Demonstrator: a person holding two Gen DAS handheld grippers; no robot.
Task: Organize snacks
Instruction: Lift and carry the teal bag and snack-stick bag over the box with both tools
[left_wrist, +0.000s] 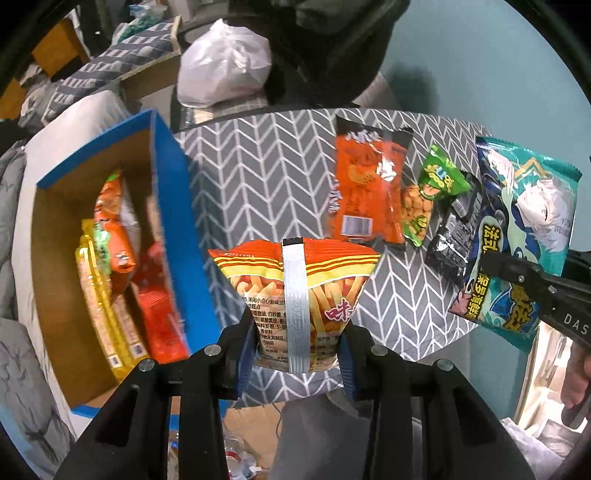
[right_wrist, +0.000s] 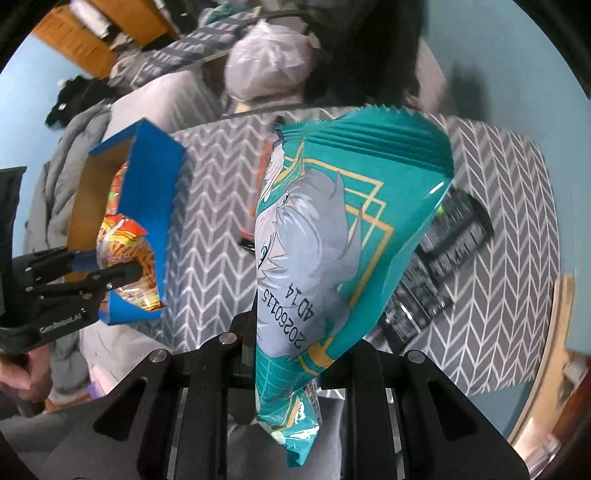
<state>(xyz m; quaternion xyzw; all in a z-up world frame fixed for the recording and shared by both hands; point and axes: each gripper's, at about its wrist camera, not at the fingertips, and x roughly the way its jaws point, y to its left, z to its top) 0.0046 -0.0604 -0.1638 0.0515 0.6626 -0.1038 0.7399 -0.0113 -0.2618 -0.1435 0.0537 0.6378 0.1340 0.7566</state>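
You're mid-carry: your left gripper (left_wrist: 295, 354) pinches the fries bag (left_wrist: 295, 280), your right gripper (right_wrist: 286, 365) clamps the teal bag (right_wrist: 332, 229). Next, bring each over the blue box (left_wrist: 173, 206) and let go inside.

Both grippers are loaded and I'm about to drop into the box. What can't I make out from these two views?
- Blue box floor: left wrist view, packets already inside cover it.
- Orange snack bag on the table: right wrist view, the held teal anime bag blocks most of it.
- Green nut packet: absent from the right wrist view, behind the same bag.
- Fries bag lower end: left wrist view, sunk between the left gripper pads.
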